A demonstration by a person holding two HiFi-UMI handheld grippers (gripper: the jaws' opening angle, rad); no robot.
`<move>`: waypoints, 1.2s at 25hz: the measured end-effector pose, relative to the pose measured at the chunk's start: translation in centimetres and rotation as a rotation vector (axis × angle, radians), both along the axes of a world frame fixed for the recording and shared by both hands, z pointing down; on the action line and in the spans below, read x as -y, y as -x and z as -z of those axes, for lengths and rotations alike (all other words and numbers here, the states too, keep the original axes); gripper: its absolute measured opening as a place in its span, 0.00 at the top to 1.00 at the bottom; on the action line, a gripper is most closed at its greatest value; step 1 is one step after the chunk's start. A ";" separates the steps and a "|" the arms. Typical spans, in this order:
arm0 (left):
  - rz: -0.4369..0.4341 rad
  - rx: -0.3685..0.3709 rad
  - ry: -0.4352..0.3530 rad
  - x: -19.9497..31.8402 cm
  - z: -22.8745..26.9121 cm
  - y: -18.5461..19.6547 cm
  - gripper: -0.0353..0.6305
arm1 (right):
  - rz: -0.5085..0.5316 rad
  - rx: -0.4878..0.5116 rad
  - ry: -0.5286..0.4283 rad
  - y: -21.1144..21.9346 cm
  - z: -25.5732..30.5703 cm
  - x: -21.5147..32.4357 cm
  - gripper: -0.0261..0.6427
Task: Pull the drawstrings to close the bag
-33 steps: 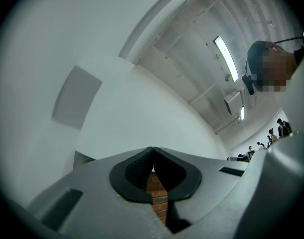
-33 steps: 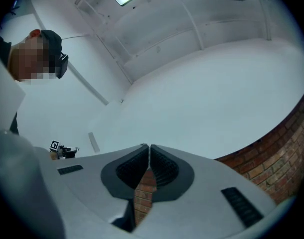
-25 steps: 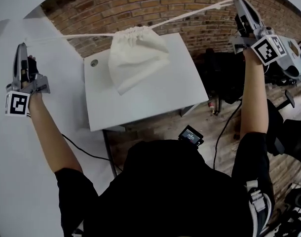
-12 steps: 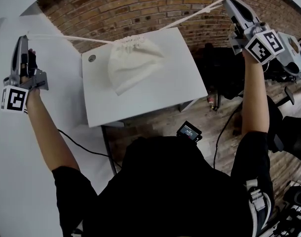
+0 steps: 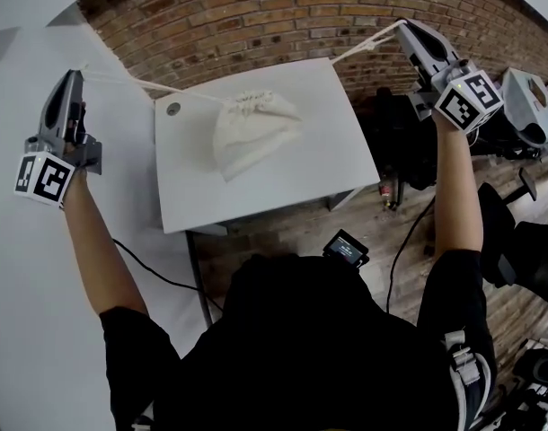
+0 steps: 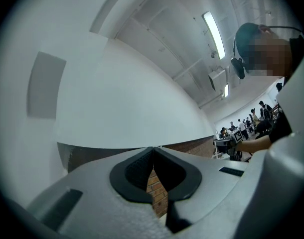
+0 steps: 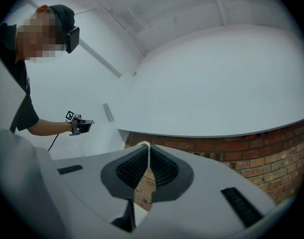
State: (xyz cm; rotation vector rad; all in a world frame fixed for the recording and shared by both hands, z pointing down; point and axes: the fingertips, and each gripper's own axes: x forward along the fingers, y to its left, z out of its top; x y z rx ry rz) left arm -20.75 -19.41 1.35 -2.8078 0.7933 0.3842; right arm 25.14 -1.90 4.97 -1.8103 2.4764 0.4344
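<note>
Bag of pale cloth lies on the white table, toward the far edge and nearer the left side, with its neck bunched into tight puckers at the end facing the brick wall. From that neck the left drawstring runs up and out past the table's left edge, and the right drawstring runs out past the far right corner; both cords look taut and off the tabletop. The left gripper has its jaws pressed together on the end of the left drawstring, held out to the left of the table. The right gripper pinches the right drawstring, whose frayed white tip pokes out at its closed jaws. A round grommet hole sits in the table's far left corner, just left of the bag.
</note>
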 end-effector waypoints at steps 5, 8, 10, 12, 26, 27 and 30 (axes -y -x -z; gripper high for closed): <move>0.002 0.105 -0.017 0.0 -1.4 -0.4 0.92 | 0.007 0.022 -0.007 -0.2 0.1 -0.2 0.94; -0.005 0.136 -0.005 -0.9 -2.0 -0.9 0.92 | 0.012 0.033 -0.008 -0.5 -0.3 -0.9 0.94; -0.011 0.148 -0.002 -0.9 -2.1 -0.9 0.92 | 0.011 0.041 -0.003 -0.5 -0.4 -0.9 0.94; -0.012 0.149 0.004 -0.8 -2.1 -0.7 0.92 | 0.011 0.044 0.001 -0.5 -0.3 -0.9 0.94; -0.030 0.146 0.024 -1.5 -2.1 -1.6 0.92 | -0.007 0.013 0.012 -0.7 -0.1 -2.1 0.95; -0.034 0.143 0.024 -1.6 -2.1 -1.7 0.92 | -0.009 0.013 0.010 -0.7 -0.1 -2.2 0.95; -0.044 0.141 0.027 -1.7 -2.2 -2.1 0.92 | -0.009 0.016 0.008 -0.9 -0.2 -2.3 0.95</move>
